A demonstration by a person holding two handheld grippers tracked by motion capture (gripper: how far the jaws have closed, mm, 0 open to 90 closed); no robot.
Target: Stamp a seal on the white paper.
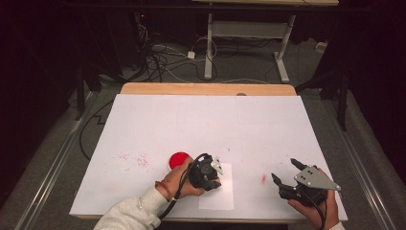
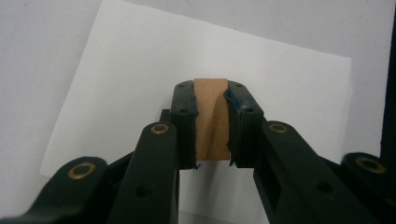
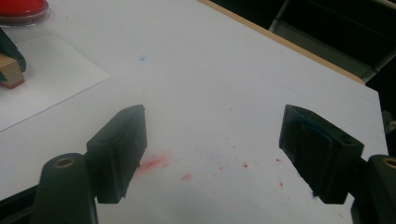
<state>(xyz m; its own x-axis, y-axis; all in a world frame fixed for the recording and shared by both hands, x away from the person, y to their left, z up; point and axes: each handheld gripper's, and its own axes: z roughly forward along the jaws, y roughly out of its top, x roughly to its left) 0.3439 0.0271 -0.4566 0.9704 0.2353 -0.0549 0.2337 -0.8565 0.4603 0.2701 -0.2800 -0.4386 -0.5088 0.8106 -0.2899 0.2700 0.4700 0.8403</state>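
1. I see the L gripper (image 2: 211, 122) clamped on a wooden block (image 2: 211, 119); smooth pale grain, rectangular; its lower end is hidden behind the jaws; it's over the white paper sheet (image 2: 116, 70).
2. R gripper (image 3: 212, 149) jaws wide apart, nothing between; matte black pads above red smudges (image 3: 154, 162).
3. Red round pad (image 1: 179, 159) is partly blocked by my L hand (image 1: 179, 184); material unclear.
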